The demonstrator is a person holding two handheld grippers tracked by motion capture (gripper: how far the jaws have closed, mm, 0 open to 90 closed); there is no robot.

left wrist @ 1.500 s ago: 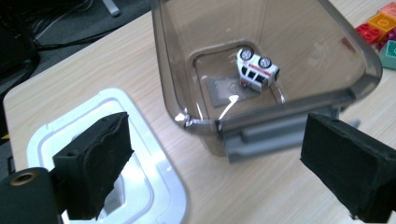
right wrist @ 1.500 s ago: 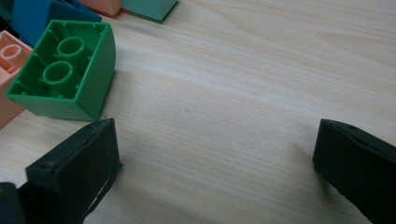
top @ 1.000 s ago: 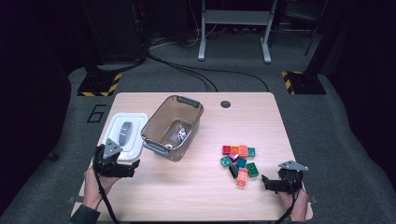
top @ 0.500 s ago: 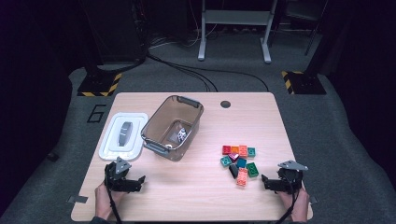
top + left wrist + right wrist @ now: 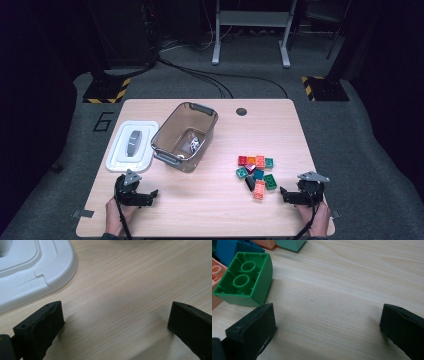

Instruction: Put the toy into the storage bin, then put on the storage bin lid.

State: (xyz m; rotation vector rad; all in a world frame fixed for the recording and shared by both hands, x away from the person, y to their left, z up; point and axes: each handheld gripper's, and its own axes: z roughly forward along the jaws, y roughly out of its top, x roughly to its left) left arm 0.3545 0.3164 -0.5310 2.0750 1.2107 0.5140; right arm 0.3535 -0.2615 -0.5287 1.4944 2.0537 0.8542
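Probably the green brick (image 5: pixel 245 280) beside my open right gripper (image 5: pixel 325 322) is light, stiff and smooth, so I would pinch its 2 flat sides; my left gripper (image 5: pixel 115 322) is open too.

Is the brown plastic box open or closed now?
Open. The brown box has no cover on it; its white lid lies flat on the table beside it.

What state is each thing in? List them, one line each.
Bin: upright, open, lid off, small items inside.
Lid: flat on the table beside the bin.
Green block: hollow side showing, lying by the other blocks.
Left gripper: open, holding nothing, just off the lid.
Right gripper: open, holding nothing, next to the green block.
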